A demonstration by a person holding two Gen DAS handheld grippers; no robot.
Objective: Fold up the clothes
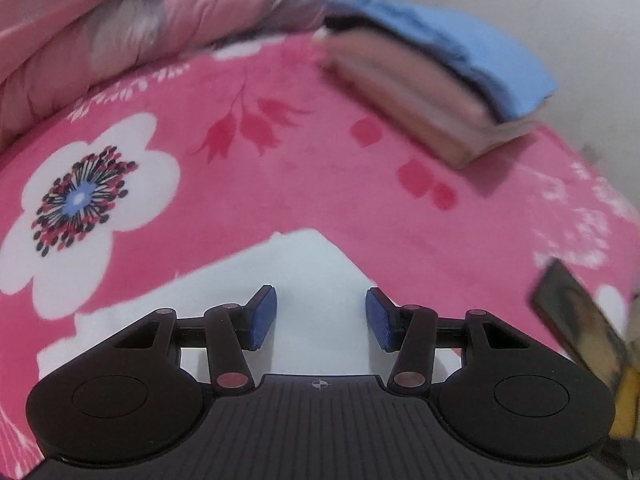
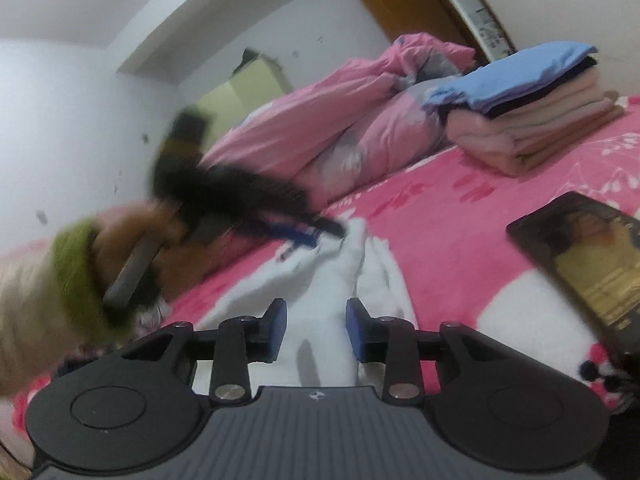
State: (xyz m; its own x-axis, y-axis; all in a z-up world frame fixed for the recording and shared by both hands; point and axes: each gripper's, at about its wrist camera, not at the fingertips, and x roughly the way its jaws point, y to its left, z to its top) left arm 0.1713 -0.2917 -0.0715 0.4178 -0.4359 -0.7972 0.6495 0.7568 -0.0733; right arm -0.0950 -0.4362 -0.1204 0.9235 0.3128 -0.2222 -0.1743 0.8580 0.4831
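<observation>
A white garment (image 1: 308,276) lies on the pink flowered bed sheet (image 1: 320,160). My left gripper (image 1: 320,318) hovers over its corner, open, nothing between the blue pads. In the right wrist view the same white garment (image 2: 348,272) stretches ahead, rumpled at its far end. My right gripper (image 2: 316,330) is open above it. The left gripper (image 2: 248,208) shows there as a dark blur over the garment's far end, held by a hand with a green cuff (image 2: 80,272). A stack of folded clothes (image 2: 532,120), beige with a blue piece on top, sits at the back.
A bunched pink quilt (image 2: 320,128) lies along the far side of the bed. A dark phone (image 2: 588,264) rests on the sheet at the right, its edge also in the left wrist view as the phone (image 1: 576,320). White walls and a wooden door (image 2: 404,4) stand behind.
</observation>
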